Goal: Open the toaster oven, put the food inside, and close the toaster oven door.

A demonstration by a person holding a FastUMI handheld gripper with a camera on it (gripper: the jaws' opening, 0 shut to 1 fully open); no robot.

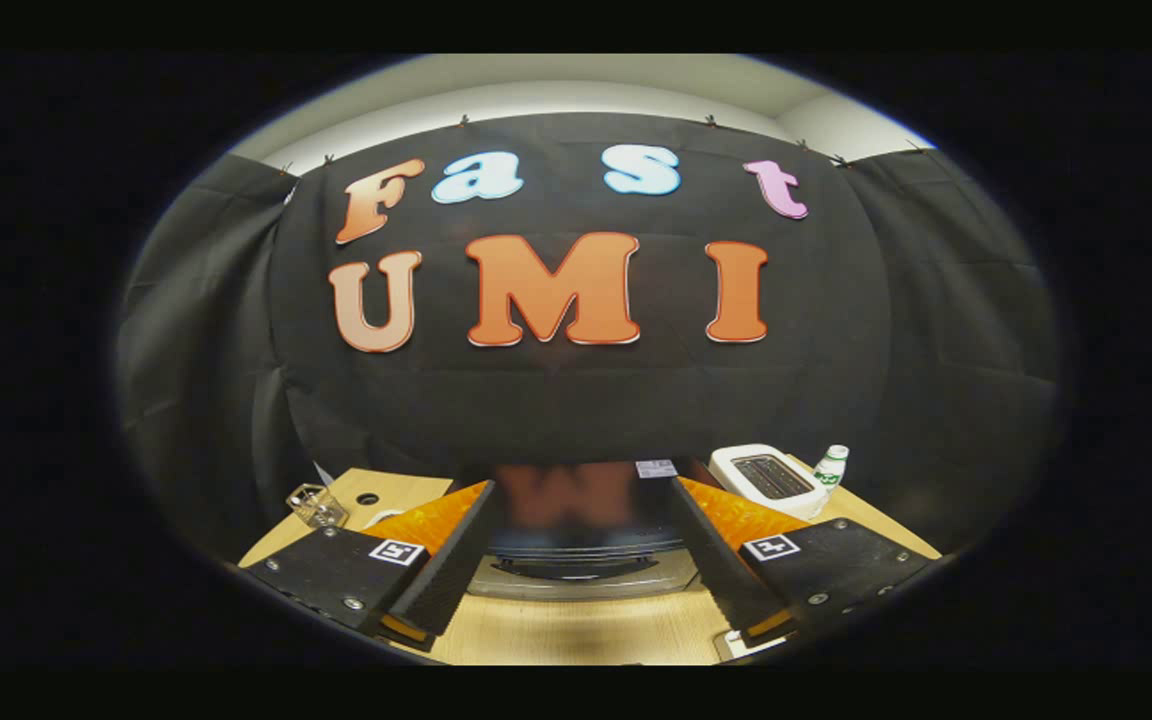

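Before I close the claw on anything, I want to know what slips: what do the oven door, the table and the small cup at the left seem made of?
Oven door, between the open claw fingers: dark glass, apparently, glossy and mirroring the wall. Table: pale wood or laminate, grain lines visible, faint sheen. Cup: clear glass or plastic, see-through; which one is unclear.

Fisheye cam rides on the gripper (576,590), looking forward along its spread fingers, low over the wooden table (576,630). It faces the toaster oven (581,545) up close, booth wall right behind it.
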